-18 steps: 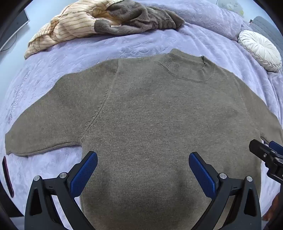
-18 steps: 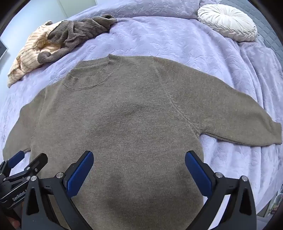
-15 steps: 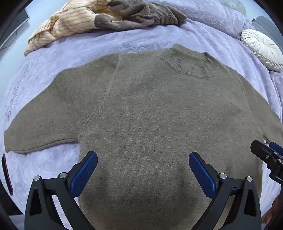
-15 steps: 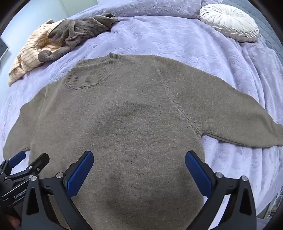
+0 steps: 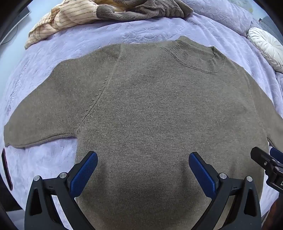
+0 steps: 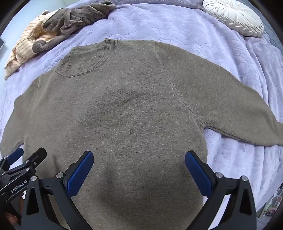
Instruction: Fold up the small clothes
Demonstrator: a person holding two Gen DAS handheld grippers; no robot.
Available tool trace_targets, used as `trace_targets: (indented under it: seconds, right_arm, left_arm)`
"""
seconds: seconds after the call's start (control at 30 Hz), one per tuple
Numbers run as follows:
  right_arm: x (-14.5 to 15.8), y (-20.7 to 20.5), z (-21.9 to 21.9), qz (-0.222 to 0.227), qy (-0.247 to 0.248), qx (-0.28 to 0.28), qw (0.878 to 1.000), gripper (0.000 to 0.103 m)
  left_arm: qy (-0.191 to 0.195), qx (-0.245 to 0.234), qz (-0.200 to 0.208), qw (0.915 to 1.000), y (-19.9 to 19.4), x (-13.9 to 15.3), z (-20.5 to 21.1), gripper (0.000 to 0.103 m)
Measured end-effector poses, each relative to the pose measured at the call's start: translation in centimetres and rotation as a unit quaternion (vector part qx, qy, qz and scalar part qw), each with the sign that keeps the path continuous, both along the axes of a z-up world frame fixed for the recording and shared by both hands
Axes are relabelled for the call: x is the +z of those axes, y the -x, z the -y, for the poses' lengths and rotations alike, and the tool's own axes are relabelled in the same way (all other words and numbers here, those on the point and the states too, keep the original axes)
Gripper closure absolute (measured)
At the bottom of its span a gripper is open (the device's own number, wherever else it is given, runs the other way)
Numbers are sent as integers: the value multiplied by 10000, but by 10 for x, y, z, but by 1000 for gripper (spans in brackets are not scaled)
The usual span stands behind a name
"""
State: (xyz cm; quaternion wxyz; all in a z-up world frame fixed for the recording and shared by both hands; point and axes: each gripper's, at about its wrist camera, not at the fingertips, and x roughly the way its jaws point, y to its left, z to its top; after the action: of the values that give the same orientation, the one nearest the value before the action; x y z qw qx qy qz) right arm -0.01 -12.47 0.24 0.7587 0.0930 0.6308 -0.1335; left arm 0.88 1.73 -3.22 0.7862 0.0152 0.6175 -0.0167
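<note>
A taupe knit sweater is lying flat and face up on the bed, collar toward twelve o'clock, its sleeves reaching out toward nine and three o'clock. The left gripper is hovering over the lower body of the sweater at six o'clock in its own view, jaws spread wide and grasping nothing. The right gripper is doing the same just beside it, released and empty, pointing steeply down at the knit.

Judging from the layout, the spreading step looks finished and the first fold is not yet begun. The next move probably calls for each gripper to be travelling outward to a sleeve or a side edge, pinching a single layer of knit and carrying it across the body toward the centre line. The soft bedcover may be making it hard to catch the sweater without snagging the cover too.

A heap of other clothes is waiting at eleven o'clock, and a round white cushion is sitting at one o'clock.
</note>
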Motion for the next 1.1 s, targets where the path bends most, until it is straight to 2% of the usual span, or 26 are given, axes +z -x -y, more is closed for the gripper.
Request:
trace_targets:
  seconds: [1.1]
  right_arm:
    - [-4,7,1,40,30,-19,10000,0]
  left_arm:
    - [-67,-5,-9,10000,5,5,5,0]
